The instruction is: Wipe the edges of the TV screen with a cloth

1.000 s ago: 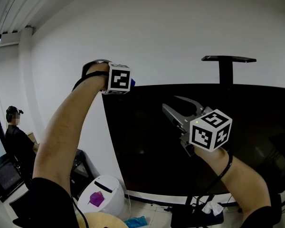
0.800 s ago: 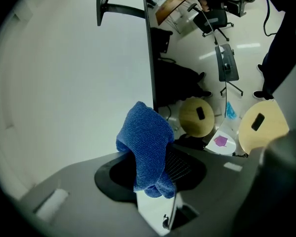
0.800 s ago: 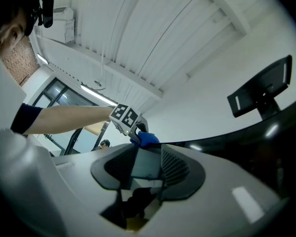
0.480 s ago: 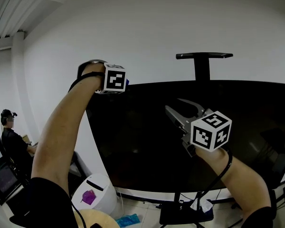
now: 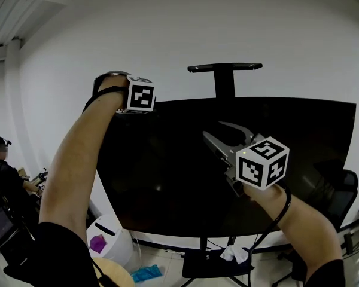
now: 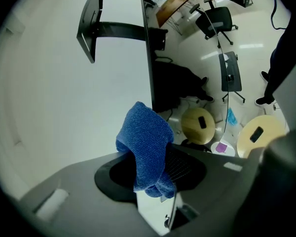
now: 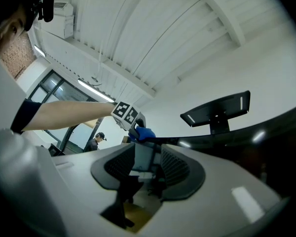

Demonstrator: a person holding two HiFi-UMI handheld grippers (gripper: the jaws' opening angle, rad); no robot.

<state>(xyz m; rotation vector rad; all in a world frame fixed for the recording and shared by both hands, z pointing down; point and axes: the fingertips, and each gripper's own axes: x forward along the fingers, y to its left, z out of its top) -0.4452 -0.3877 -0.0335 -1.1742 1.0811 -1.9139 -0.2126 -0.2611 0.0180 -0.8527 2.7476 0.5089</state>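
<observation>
Cloth (image 6: pixel 147 137): blue, coarse-woven, bunched. Clamped between the jaws of my left gripper (image 6: pixel 150 164), which are closed tight on it; most of the cloth stands out past the tips. In the right gripper view the cloth sits at the top edge of the TV screen (image 5: pixel 167 178), near its upper left corner; I cannot tell whether it actually touches.

TV screen: large, black, switched off, upright in front of a white wall (image 5: pixel 239 23). A black mount (image 5: pixel 224 68) rises above its top edge.

Left gripper: my arm is raised and its marker cube (image 5: pixel 140 94) is level with the top edge of the screen.

Right gripper (image 5: pixel 227 137): jaws apart, nothing between them, held in front of the middle of the screen and clear of the cloth.

Surroundings: a person (image 5: pixel 1 166) seated at far left; a white bin (image 5: pixel 110 239) on the floor below the screen; a swivel chair (image 5: pixel 346 187) at right.
</observation>
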